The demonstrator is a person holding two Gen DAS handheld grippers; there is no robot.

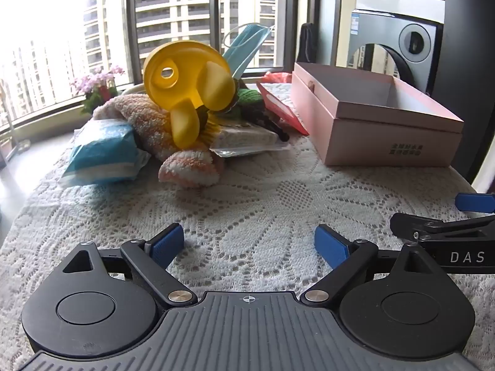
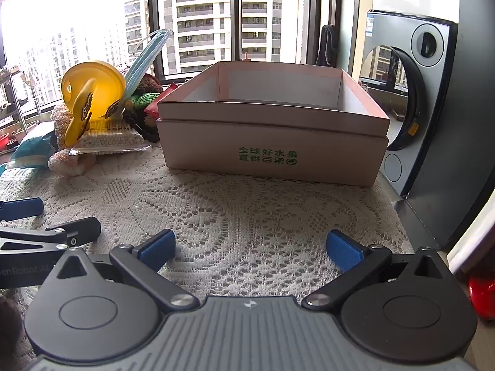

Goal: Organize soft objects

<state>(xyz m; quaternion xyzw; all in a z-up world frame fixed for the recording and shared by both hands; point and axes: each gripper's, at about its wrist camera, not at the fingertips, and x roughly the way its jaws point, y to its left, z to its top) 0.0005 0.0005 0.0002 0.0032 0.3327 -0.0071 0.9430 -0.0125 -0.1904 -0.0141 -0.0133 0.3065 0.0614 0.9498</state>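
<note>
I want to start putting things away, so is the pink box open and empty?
Open and, as far as shows, empty. The pink box has no lid on top, and only bare inner walls show inside; its floor is mostly hidden.

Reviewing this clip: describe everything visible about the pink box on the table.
The pink box is a rectangular cardboard carton, open-topped, its upper section overhanging the base slightly. Green Chinese characters are printed on the front. What shows of its pale interior looks empty. It sits flat on the lace tablecloth, right of the pile of soft items; a red packet lies against its left side.
</note>
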